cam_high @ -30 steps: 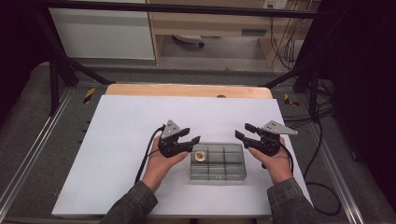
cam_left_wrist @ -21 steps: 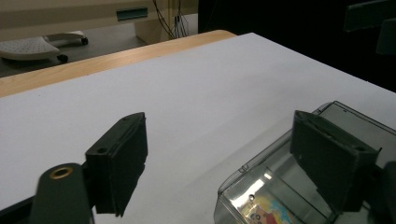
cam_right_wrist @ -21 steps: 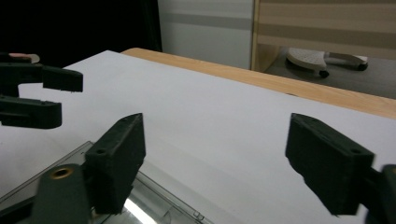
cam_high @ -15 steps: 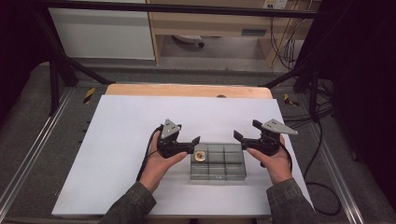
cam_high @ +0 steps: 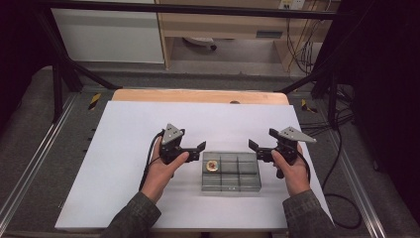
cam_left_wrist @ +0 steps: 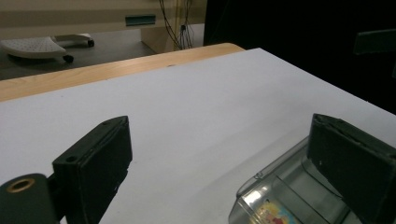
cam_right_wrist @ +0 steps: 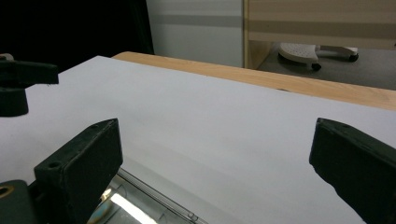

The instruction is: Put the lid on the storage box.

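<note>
A clear plastic box (cam_high: 231, 172) with several compartments lies on the white sheet (cam_high: 129, 134) near the front middle. A round yellow piece (cam_high: 212, 165) sits in its far-left compartment. My left gripper (cam_high: 198, 150) hovers just left of the box's far-left corner, open, its jaws having just spread with nothing between them. In the left gripper view the box's corner (cam_left_wrist: 275, 196) lies beside the right jaw. My right gripper (cam_high: 256, 150) is at the box's far-right corner, open after widening, with bare sheet between its jaws. The box's edge (cam_right_wrist: 140, 200) shows low in the right gripper view.
The white sheet covers a wooden table whose bare edge (cam_high: 198, 95) runs along the back. Black frame struts (cam_high: 64, 74) stand at both back corners. Cables (cam_high: 341, 163) trail on the floor to the right, and a white wheeled base (cam_high: 200, 42) sits beyond the table.
Both grippers' jaws have spread wider apart. The left gripper drew slightly back from the box; the right hand stayed in place.
</note>
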Motion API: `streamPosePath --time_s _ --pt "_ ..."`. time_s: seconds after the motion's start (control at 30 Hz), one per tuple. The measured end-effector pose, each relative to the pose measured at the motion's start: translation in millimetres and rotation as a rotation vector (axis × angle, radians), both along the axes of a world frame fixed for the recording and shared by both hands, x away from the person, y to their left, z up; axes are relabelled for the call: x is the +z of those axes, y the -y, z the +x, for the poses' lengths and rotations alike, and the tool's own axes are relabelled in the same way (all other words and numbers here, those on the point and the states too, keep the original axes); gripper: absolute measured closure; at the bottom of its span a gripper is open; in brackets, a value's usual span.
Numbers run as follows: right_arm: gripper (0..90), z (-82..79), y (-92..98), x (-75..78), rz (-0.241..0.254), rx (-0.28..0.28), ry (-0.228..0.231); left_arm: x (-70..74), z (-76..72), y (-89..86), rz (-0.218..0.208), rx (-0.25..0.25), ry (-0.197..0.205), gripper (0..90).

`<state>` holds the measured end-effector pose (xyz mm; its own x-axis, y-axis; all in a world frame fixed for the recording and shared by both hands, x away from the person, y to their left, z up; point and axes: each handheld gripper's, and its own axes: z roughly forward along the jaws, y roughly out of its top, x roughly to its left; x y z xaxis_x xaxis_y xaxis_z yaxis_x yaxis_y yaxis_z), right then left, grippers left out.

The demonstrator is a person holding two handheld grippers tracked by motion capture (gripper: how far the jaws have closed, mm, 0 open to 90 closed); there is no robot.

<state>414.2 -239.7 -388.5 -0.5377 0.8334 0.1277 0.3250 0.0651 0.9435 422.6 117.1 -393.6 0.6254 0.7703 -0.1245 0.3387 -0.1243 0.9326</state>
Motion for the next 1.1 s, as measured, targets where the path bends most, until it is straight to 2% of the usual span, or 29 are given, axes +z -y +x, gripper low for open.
streamPosePath --time_s 0.3,0.57,0.77,0.9,1.1 --pt "3.8 0.6 8.3 -0.8 -0.007 -0.035 -0.004 8.9 2.4 -24.0 -0.026 0.045 -0.001 5.5" --pt "4.3 -0.8 17.7 -0.6 -0.007 -0.072 0.010 12.7 0.4 -37.7 -0.037 0.047 -0.012 5.8" --pt "5.1 -4.2 25.1 3.2 -0.005 -0.087 0.024 20.1 -4.3 -47.3 -0.049 0.050 -0.003 5.8" --pt "5.4 -8.1 29.5 6.3 -0.002 -0.095 0.021 22.5 -8.4 -53.8 -0.026 0.063 -0.011 6.0" --pt "5.7 -15.1 34.0 9.5 -0.001 -0.089 0.025 30.4 -17.4 -66.6 -0.045 0.083 -0.003 6.1"
